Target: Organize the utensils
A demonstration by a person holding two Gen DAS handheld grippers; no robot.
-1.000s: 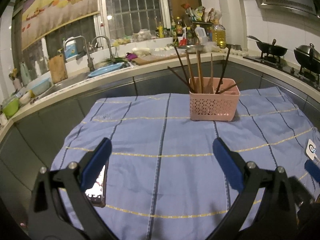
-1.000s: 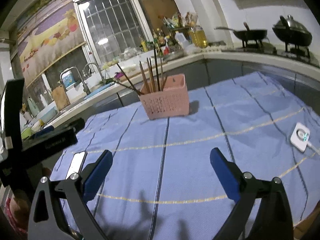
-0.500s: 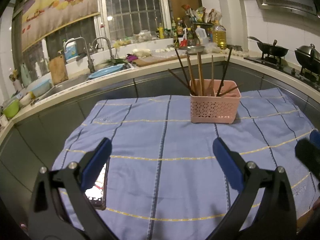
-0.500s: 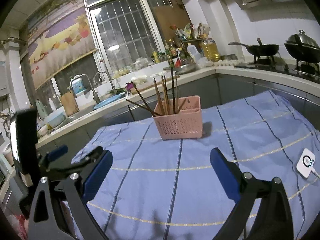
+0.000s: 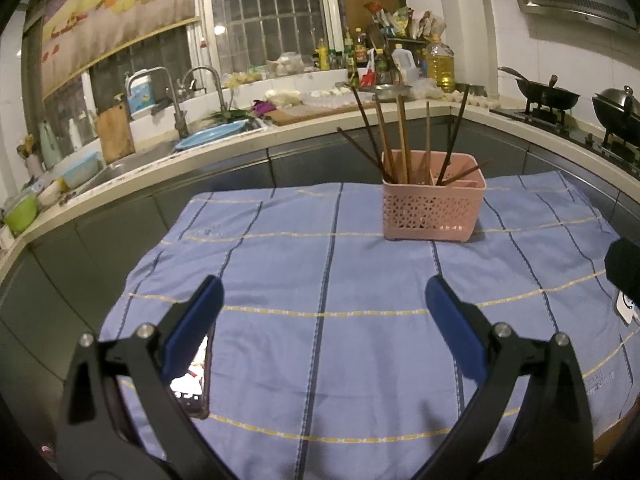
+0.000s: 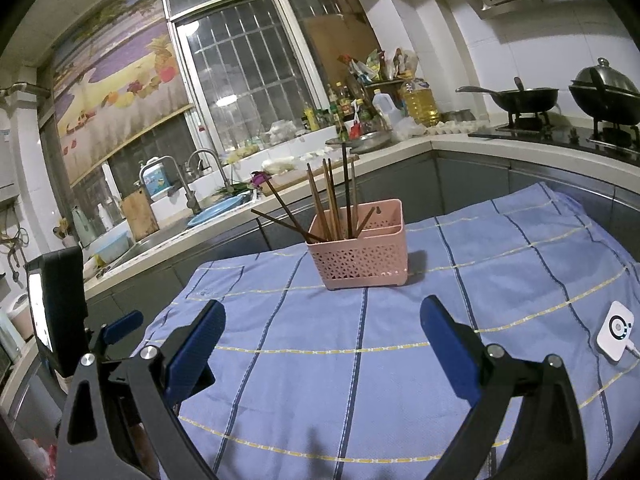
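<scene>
A pink perforated utensil basket (image 5: 433, 206) stands on the blue striped tablecloth (image 5: 320, 280) at the far middle, with several brown chopsticks (image 5: 402, 140) standing and leaning in it. It also shows in the right wrist view (image 6: 362, 250), with its chopsticks (image 6: 332, 204). My left gripper (image 5: 322, 300) is open and empty, well short of the basket over the cloth. My right gripper (image 6: 320, 320) is open and empty, also short of the basket. The left gripper's body shows at the left edge of the right wrist view (image 6: 120, 326).
A phone (image 5: 192, 380) lies on the cloth near the left front edge. A small white device (image 6: 616, 334) with a cable lies at the right. A counter with a sink (image 5: 160, 152), bottles and a stove with a wok (image 5: 548, 96) rings the table.
Both grippers have drawn back and risen a little, so the basket looks farther and the view higher. Both jaws stay open. The right gripper has shifted at the left view's right edge.
</scene>
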